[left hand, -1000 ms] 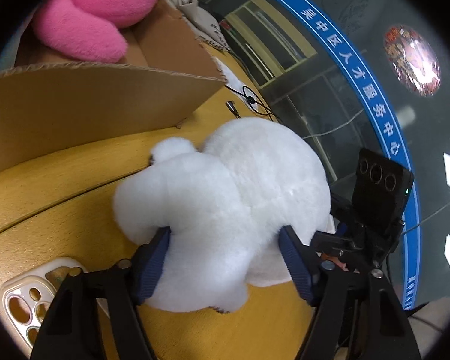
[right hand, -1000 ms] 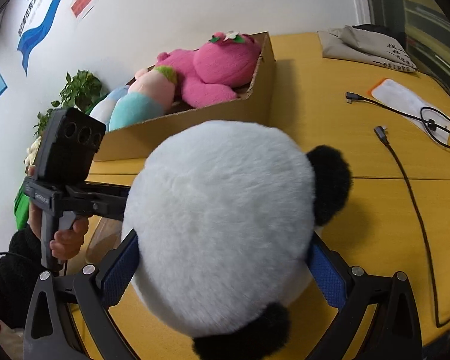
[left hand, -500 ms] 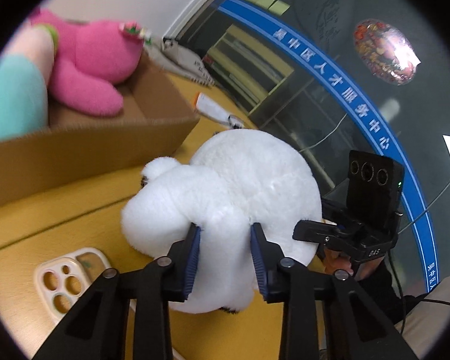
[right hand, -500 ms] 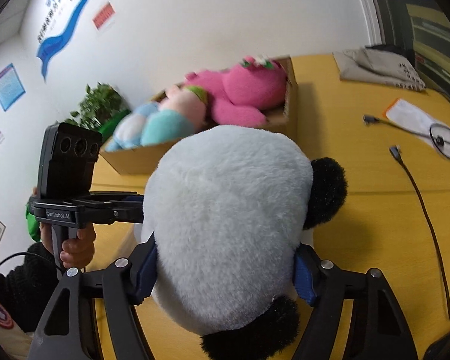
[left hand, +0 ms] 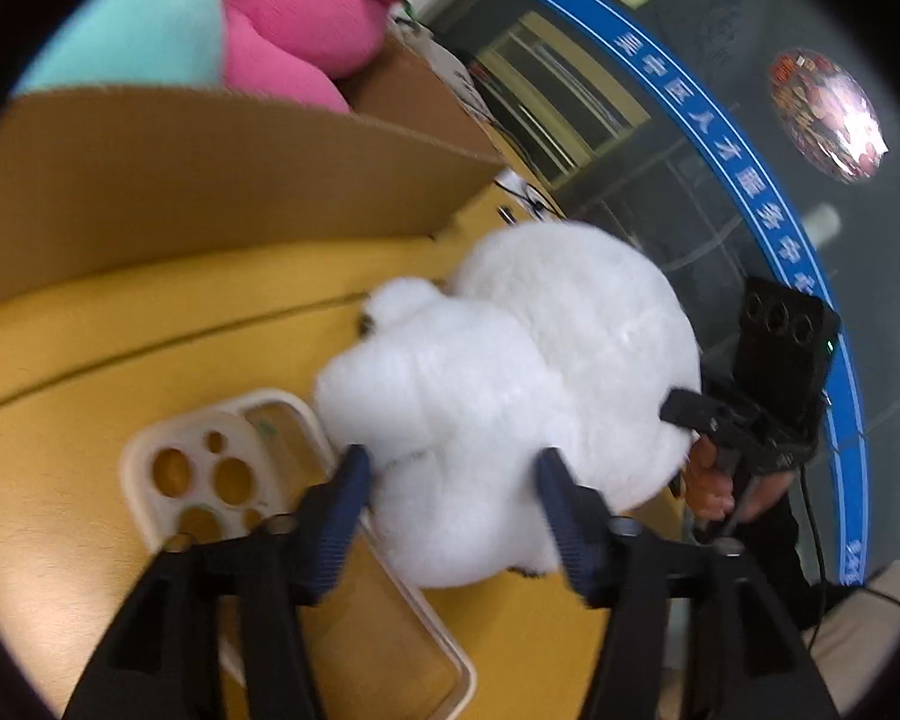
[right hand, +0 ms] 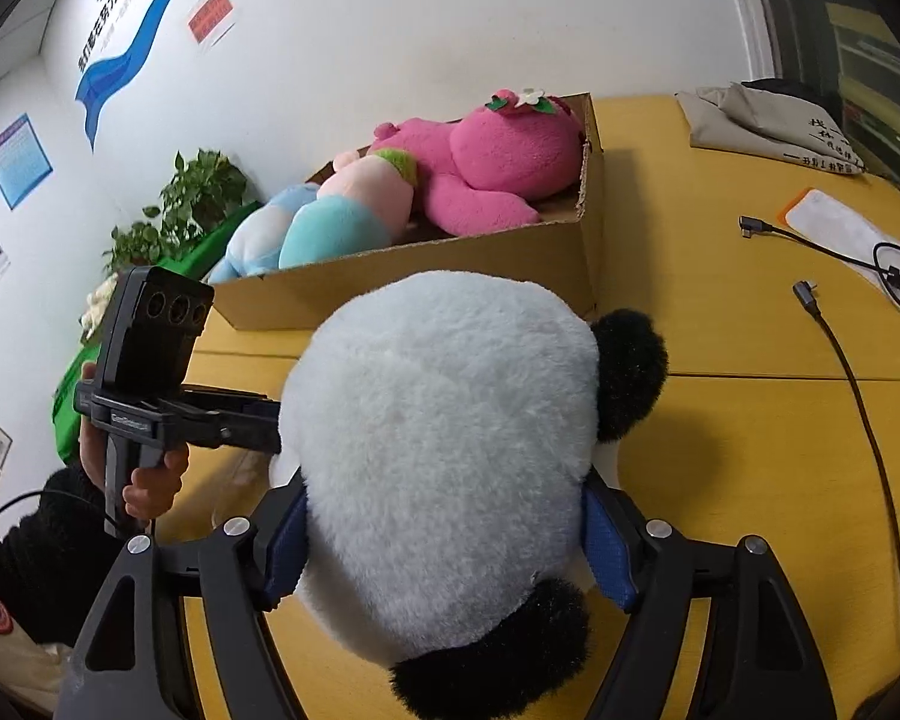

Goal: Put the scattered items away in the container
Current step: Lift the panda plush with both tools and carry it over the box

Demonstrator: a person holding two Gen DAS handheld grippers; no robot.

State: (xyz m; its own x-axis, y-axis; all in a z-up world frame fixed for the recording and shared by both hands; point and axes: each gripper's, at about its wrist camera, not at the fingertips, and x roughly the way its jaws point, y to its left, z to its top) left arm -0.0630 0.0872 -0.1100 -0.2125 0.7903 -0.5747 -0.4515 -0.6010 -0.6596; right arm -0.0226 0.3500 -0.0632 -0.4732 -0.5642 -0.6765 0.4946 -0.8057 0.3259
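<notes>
A white plush panda [right hand: 444, 462] with black ears is held between both grippers above the yellow table [right hand: 720, 312]. My right gripper [right hand: 444, 540] is shut on its head. My left gripper [left hand: 450, 480] is shut on its white body [left hand: 510, 384], jaws pressed into the fur. The cardboard box [right hand: 426, 270] stands just beyond, holding a pink plush [right hand: 498, 162] and a blue plush [right hand: 306, 234]. In the left wrist view the box wall [left hand: 210, 180] fills the upper left.
A clear phone case [left hand: 240, 498] lies on the table under my left gripper. Black cables [right hand: 840, 324] and a white sheet [right hand: 840, 228] lie at the right. A folded grey bag [right hand: 768, 120] sits at the far right. A green plant [right hand: 180, 204] stands behind the box.
My left gripper closed on the panda's body, then its jaws stand wider now, still pressed in. The panda has risen and moved closer to the box. My right gripper tightened on the head.
</notes>
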